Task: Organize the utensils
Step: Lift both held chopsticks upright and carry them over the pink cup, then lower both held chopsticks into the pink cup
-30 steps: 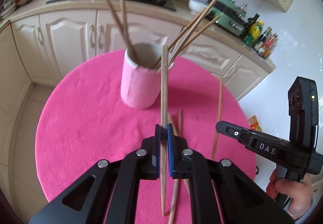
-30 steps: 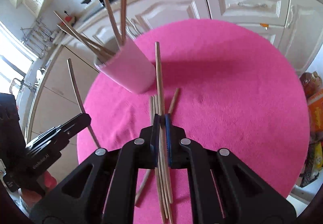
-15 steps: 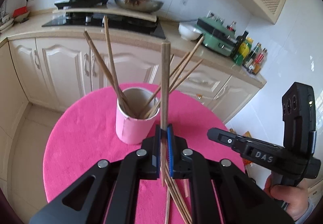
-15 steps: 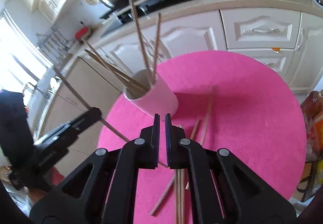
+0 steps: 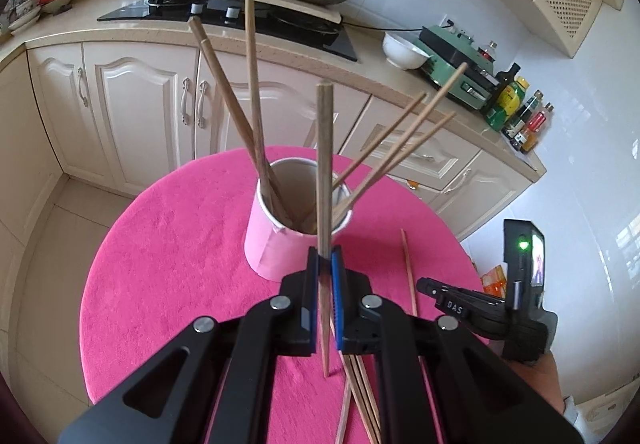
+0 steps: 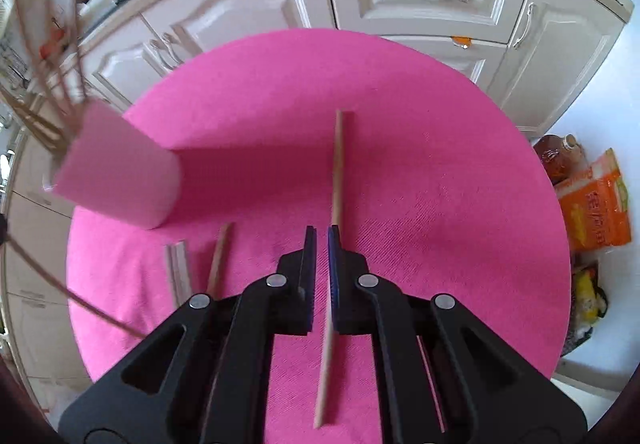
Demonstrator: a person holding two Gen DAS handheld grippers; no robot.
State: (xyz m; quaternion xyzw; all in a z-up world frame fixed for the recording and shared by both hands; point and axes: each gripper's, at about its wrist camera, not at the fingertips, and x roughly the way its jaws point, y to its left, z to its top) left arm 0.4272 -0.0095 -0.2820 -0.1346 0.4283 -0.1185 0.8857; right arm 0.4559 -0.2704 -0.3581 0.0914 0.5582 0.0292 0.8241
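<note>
The round table (image 5: 168, 276) under its pink cloth carries a pale pink cylindrical holder (image 5: 288, 228) near its middle; six wooden chopsticks (image 5: 252, 92) lean inside the holder, fanned to both sides. The left hand-held gripper (image 5: 325, 264) is clenched on one chopstick (image 5: 324, 164), held upright just in front of the holder. The right hand-held gripper (image 6: 320, 240), over the table to the right of the holder, has its jaws drawn almost together with nothing gripped; a loose chopstick (image 6: 338, 164) lies on the cloth beneath it. More chopsticks (image 6: 218, 264) lie in front of the holder.
</note>
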